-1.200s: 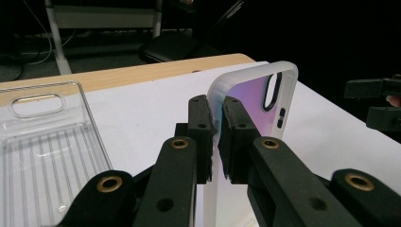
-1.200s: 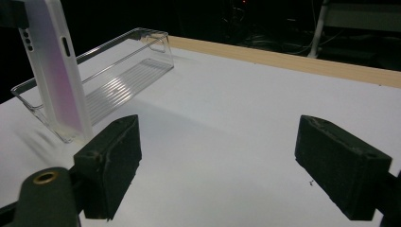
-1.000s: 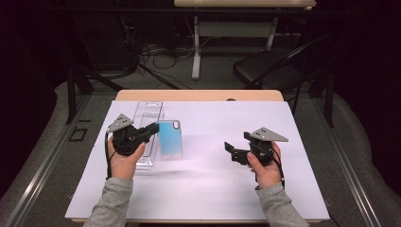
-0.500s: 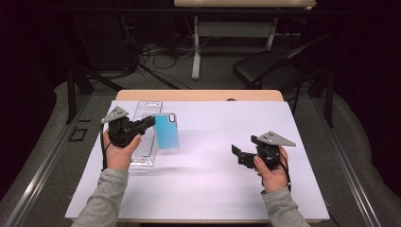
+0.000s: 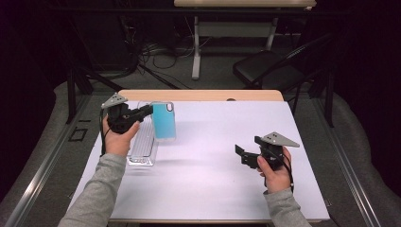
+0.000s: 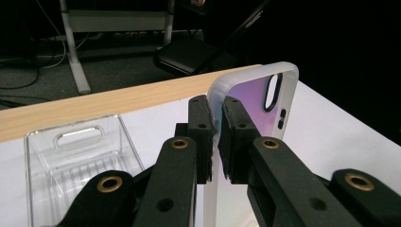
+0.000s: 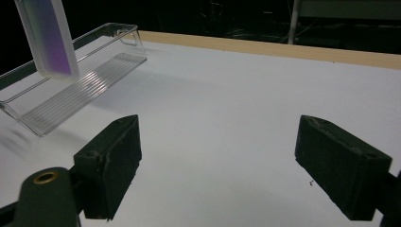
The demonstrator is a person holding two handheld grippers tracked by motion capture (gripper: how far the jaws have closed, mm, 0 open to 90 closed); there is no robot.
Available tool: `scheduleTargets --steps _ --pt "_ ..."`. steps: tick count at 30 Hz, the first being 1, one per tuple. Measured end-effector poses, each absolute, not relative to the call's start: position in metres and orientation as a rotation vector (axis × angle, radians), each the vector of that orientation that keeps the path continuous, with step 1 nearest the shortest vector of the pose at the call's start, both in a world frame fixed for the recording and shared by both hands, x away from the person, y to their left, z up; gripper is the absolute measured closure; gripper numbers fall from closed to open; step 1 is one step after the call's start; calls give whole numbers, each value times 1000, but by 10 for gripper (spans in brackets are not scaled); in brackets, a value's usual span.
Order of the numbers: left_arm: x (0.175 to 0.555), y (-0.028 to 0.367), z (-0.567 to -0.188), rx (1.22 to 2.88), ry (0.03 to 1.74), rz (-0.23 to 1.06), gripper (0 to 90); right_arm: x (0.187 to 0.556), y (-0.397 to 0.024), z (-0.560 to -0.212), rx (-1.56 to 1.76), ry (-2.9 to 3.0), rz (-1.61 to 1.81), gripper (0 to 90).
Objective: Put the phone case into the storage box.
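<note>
A phone case [image 5: 164, 121] with a blue back and frosted rim hangs in the air over the table's left side, lifted off the white sheet. My left gripper [image 5: 147, 110] is shut on the case's edge; in the left gripper view both pads clamp the frosted rim [image 6: 217, 125] near the camera cut-out. A clear plastic tray [image 5: 143, 144] lies just below and left of the case, also seen at the left as the tray [image 6: 71, 156]. My right gripper [image 5: 246, 153] stands open at the right, its jaws wide with nothing between them [image 7: 217, 165]. The case [image 7: 47, 40] hangs above the tray [image 7: 80, 80] in that view.
A white sheet [image 5: 213, 142] covers the table, whose wooden far edge [image 5: 203, 95] shows behind it. Beyond the table stand a black chair [image 5: 269, 71] and a white table leg [image 5: 196, 56] among floor cables.
My left gripper has carried the phone case up and toward the far side, off the sheet and above the tray's right edge. The right gripper has drifted slightly right.
</note>
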State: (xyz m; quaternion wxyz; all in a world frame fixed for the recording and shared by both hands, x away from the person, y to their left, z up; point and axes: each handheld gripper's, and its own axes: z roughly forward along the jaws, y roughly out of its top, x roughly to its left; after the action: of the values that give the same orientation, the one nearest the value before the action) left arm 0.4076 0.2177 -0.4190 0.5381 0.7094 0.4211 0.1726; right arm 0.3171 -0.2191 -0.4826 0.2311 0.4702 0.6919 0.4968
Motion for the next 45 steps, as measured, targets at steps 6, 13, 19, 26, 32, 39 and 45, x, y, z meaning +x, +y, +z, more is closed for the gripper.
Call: scheduleTargets --steps 6,13,19,26,32,39,45 --pt "421 223 -411 1664 1012 419 845 317 -219 -483 1289 1900 1362 150" --pt "440 232 -405 1638 1027 441 846 317 -220 -483 1288 1900 1354 150" --pt "455 238 -402 1628 1046 452 846 317 -220 -485 1287 1903 1343 150" --pt "470 239 -399 1636 1036 469 848 316 -220 -486 1293 1903 1332 150" --pt "480 236 -395 1647 1026 475 848 313 -222 -486 1290 1898 1328 150" --pt "492 235 -394 1650 1014 494 848 310 -224 -487 1292 1890 1317 150" --pt "502 242 -402 1647 1050 489 848 309 -226 -488 1292 1887 1310 150"
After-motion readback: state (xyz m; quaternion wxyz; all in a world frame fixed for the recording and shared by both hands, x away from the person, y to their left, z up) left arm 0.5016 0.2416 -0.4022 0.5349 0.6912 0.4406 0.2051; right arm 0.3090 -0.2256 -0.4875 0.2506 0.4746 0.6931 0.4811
